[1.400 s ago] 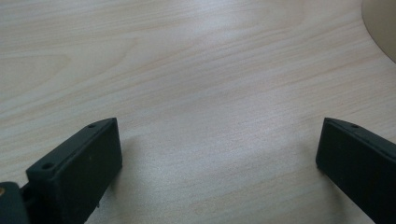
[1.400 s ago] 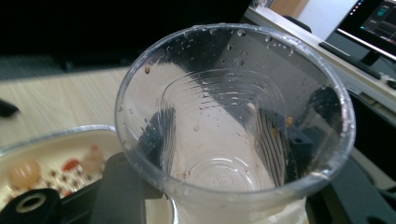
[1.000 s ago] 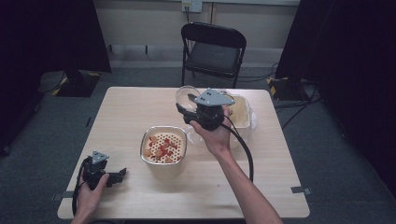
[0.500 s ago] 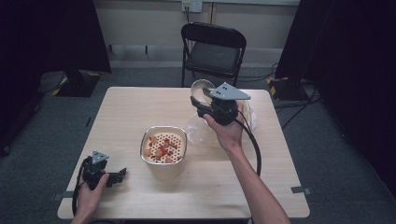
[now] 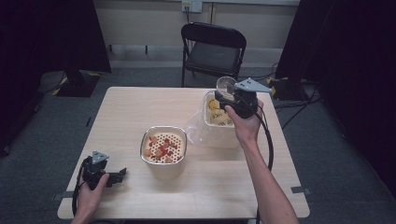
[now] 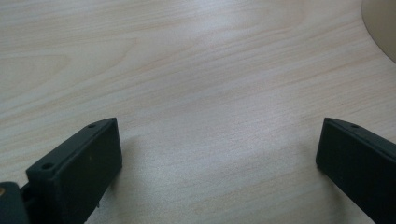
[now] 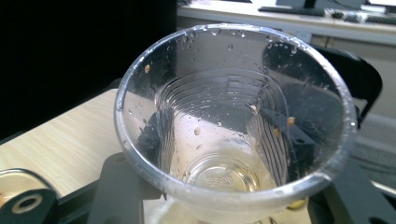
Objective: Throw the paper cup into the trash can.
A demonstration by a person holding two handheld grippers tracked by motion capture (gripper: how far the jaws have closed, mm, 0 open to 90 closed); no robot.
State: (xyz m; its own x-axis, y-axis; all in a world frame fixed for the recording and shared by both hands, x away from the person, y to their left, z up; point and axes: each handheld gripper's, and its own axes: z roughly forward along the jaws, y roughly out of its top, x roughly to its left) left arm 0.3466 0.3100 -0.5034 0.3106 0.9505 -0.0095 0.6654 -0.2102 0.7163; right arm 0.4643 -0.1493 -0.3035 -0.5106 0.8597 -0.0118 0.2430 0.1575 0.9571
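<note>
A clear plastic cup point(image 5: 226, 84) stands upright in my right gripper point(image 5: 225, 96), whose jaws are shut on its sides. It hovers over a pale tub point(image 5: 219, 135) with yellow contents at the table's back right. In the right gripper view the cup point(image 7: 224, 116) is wet inside, with a few seeds stuck to its wall, and my right gripper point(image 7: 224, 140) shows through it. A metal bowl point(image 5: 163, 147) with a perforated insert and red pieces sits mid-table. My left gripper point(image 5: 117, 175) rests open near the front left corner; my left gripper point(image 6: 217, 140) has bare wood between its jaws.
Crumpled clear plastic film point(image 5: 198, 131) lies against the tub's left side. The wooden table point(image 5: 130, 112) has bare wood at its left and front. A black folding chair point(image 5: 212, 46) stands behind the far edge. The bowl's rim point(image 6: 380, 28) shows ahead of the left gripper.
My right gripper has carried the cup to the right, away from the bowl and over the tub. The left hand has stayed put.
</note>
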